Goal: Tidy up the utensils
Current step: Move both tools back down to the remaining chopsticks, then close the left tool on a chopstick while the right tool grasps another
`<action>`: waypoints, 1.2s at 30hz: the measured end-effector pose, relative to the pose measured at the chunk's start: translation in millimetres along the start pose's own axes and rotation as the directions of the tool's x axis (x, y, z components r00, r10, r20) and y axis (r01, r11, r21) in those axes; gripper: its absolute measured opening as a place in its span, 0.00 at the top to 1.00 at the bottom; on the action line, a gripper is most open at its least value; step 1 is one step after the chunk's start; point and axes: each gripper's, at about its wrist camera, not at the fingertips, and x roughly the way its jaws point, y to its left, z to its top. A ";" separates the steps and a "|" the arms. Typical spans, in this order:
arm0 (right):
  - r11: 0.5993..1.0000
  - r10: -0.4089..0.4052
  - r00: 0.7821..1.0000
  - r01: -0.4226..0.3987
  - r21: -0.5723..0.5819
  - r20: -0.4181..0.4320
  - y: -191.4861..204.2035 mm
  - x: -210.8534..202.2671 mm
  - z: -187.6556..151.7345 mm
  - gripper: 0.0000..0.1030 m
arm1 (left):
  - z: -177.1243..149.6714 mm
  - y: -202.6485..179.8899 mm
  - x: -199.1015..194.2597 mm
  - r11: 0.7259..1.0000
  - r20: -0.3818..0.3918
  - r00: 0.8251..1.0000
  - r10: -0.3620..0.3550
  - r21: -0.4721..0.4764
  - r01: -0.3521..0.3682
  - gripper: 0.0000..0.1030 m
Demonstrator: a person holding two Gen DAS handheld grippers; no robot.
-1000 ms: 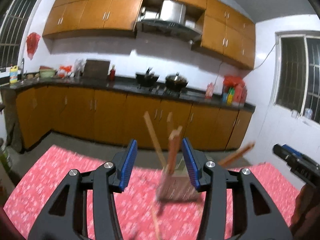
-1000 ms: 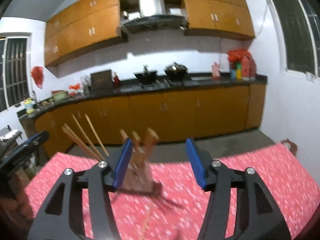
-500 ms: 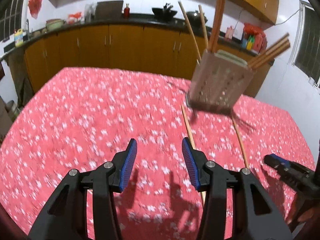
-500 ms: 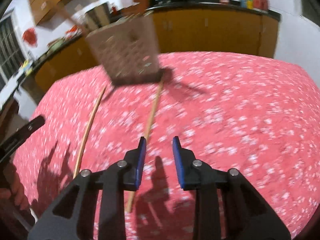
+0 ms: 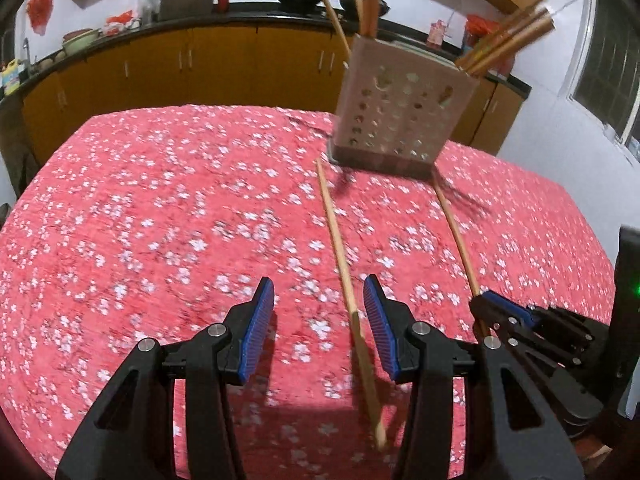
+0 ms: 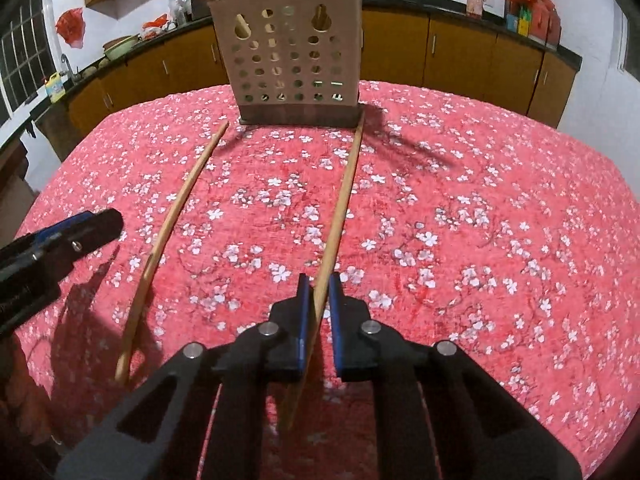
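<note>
Grippers differ: only the right view shows the right gripper [image 6: 319, 280] clamped on one wooden chopstick [image 6: 343, 200]; left gripper [image 5: 319, 307] gapes astride another [image 5: 338, 246], mid-table, before the perforated holder [image 5: 400, 116].

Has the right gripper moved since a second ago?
Yes. The right gripper has dropped toward the tablecloth in front of the utensil holder and closed on a chopstick.

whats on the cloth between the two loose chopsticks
Nothing: bare cloth between left chopstick and right chopstick, seen in the right wrist view.
</note>
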 end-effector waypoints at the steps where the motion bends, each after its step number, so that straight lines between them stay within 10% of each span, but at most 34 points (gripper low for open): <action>1: 1.000 -0.005 1.000 0.005 0.009 0.001 -2.9 -0.7 -0.1 0.90 | -1.2 -3.2 2.2 1.000 -0.009 1.000 -0.005 0.006 0.005 0.54; 17: 0.989 -0.074 0.997 0.073 0.130 0.003 -50.3 -5.0 0.7 0.93 | -10.9 -21.1 28.4 0.994 -0.076 0.995 0.072 0.089 -0.065 0.91; 36: 0.990 -0.103 0.994 0.100 0.098 0.026 -56.9 13.7 15.2 0.91 | 7.4 37.9 36.2 0.990 -0.045 0.989 0.143 0.007 -0.143 0.91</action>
